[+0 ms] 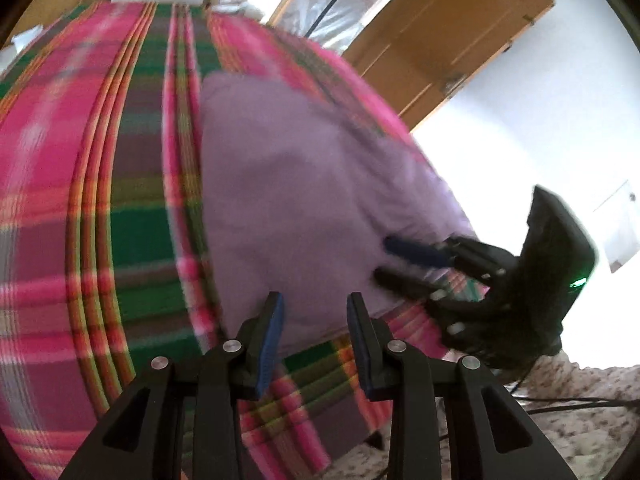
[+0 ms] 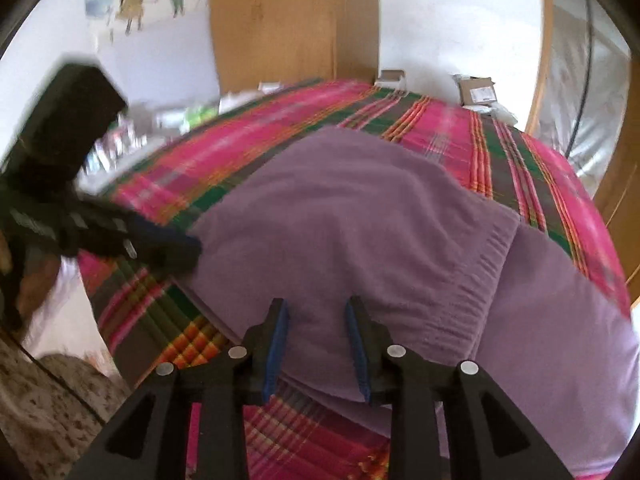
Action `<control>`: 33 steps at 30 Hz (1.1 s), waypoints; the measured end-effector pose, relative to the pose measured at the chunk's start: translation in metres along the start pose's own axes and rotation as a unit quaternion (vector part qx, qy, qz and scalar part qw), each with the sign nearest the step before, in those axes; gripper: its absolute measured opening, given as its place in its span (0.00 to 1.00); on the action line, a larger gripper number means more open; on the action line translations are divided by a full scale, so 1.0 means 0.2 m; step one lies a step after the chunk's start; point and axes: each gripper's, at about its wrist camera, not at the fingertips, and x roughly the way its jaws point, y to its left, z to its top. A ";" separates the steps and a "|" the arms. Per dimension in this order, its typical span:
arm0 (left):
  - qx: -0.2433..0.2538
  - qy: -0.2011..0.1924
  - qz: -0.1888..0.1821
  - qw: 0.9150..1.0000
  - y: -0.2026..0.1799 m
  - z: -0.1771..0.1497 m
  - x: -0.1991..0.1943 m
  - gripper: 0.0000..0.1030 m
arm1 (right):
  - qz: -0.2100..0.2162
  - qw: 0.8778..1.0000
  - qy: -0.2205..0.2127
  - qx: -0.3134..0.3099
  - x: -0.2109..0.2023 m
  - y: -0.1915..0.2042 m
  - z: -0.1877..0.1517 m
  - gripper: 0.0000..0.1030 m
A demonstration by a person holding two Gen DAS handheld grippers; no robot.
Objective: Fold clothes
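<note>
A soft, fleecy purple garment with a ribbed, gathered band lies folded on the plaid blanket. Both the left gripper and right gripper hover over its near edge, jaws spread, holding nothing. Wooden doors stand beyond the blanket.

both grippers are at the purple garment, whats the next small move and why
Probably lower both and close on the near edge. The left gripper and right gripper both show open jaws with the purple garment lying on the plaid blanket between them, nothing pinched yet. A grip must come before any fold.
</note>
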 end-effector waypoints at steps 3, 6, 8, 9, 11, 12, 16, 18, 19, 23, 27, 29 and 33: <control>-0.008 0.009 0.003 1.000 0.01 0.03 0.00 0.32 | -0.005 1.000 -0.004 0.012 0.02 -0.03 0.07 0.30; 0.003 -0.010 0.012 1.000 -0.01 0.14 0.00 0.32 | -0.014 1.000 -0.006 0.021 0.06 -0.05 0.15 0.30; 0.010 -0.022 0.018 1.000 -0.03 0.21 -0.01 0.32 | -0.020 0.999 -0.008 0.027 0.08 -0.07 0.21 0.30; 0.014 -0.029 0.021 0.999 -0.03 0.25 -0.01 0.32 | -0.023 0.999 -0.009 0.030 0.09 -0.08 0.24 0.29; 0.012 -0.034 0.033 0.999 -0.04 0.33 0.02 0.32 | -0.029 0.999 -0.010 0.035 0.11 -0.10 0.29 0.29; 0.016 -0.032 0.033 0.999 -0.04 0.37 0.04 0.32 | -0.032 0.999 -0.011 0.038 0.12 -0.11 0.32 0.29; 0.003 -0.023 0.035 0.999 0.01 0.47 0.12 0.32 | -0.056 0.995 0.016 0.079 0.23 -0.19 0.38 0.29; -0.020 -0.012 0.046 0.999 0.07 0.49 0.15 0.32 | -0.057 0.994 0.033 0.089 0.29 -0.21 0.38 0.30; -0.031 -0.009 0.044 0.999 0.10 0.49 0.16 0.32 | -0.058 0.994 0.036 0.090 0.30 -0.21 0.37 0.30; -0.047 -0.008 0.035 0.998 0.16 0.49 0.19 0.32 | -0.060 0.994 0.038 0.088 0.32 -0.21 0.35 0.30; -0.041 0.002 0.044 0.998 0.15 0.51 0.19 0.32 | -0.062 0.993 0.048 0.093 0.30 -0.21 0.41 0.30; -0.031 -0.003 0.052 0.998 0.14 0.54 0.19 0.32 | -0.066 0.992 0.032 0.098 0.28 -0.23 0.45 0.30; -0.047 -0.005 0.047 0.998 0.16 0.59 0.21 0.32 | -0.087 0.987 0.037 0.127 0.32 -0.31 0.49 0.30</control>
